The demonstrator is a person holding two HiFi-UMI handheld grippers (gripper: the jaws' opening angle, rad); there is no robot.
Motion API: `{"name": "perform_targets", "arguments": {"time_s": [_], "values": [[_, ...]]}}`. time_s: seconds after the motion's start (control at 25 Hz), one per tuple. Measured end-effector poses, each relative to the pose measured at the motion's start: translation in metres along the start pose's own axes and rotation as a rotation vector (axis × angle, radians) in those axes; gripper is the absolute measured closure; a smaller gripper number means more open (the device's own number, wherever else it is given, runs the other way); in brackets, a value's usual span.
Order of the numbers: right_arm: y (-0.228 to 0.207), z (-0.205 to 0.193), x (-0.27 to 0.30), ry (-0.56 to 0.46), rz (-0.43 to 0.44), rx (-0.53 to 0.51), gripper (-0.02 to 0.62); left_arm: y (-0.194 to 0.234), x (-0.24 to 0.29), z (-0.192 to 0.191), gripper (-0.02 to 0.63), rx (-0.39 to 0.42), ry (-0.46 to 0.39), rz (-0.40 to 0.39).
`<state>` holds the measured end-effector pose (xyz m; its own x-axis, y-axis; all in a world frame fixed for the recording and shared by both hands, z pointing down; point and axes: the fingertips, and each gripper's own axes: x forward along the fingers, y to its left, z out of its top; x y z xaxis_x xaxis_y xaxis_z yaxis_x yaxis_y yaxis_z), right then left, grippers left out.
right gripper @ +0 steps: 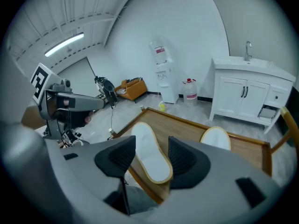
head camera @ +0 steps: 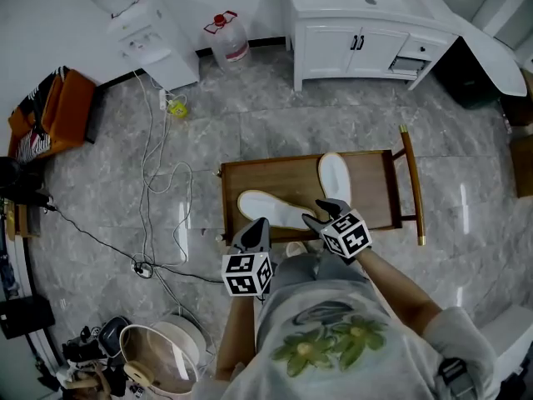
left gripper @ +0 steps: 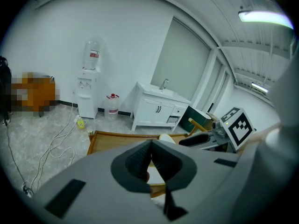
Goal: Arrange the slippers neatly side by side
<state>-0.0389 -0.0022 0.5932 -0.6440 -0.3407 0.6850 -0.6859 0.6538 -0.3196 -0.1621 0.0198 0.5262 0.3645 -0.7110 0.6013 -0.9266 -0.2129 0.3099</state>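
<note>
Starting at the left, the left gripper (head camera: 257, 226) hovers over the near edge of a low table (head camera: 250, 179) of smooth brown wood on glossy grey marbled floor tiles (head camera: 291, 123), its ridged dark jaws pinched tip to tip with nothing between them. Two flat, oval white slippers with thin yellowish rims lie apart on the tabletop, the left slipper (head camera: 271, 208) slanted and the right slipper (head camera: 335, 176) lengthwise. Further right, the right gripper (head camera: 328, 210) has its jaws wide and empty above the left slipper, and in the head view it covers the near ends of both.
</note>
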Motion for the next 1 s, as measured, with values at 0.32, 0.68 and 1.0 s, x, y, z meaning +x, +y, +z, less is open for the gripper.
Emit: {"name": "perform_targets", "arguments": {"time_s": [0.32,0.68,1.0], "values": [[0.036,0.012,0.036,0.059,0.103,-0.125,0.364,0.023,-0.019,-0.012,0.591,-0.053,-0.018,0.069],[0.053,0.010,0.075,0.146,0.146,-0.235,0.354,0.033,-0.021,-0.022,0.591,-0.093,-0.020,0.095],[0.056,0.000,0.113,0.228,0.163,-0.286,0.351,0.039,-0.013,-0.031,0.591,-0.114,0.005,0.088]]}}
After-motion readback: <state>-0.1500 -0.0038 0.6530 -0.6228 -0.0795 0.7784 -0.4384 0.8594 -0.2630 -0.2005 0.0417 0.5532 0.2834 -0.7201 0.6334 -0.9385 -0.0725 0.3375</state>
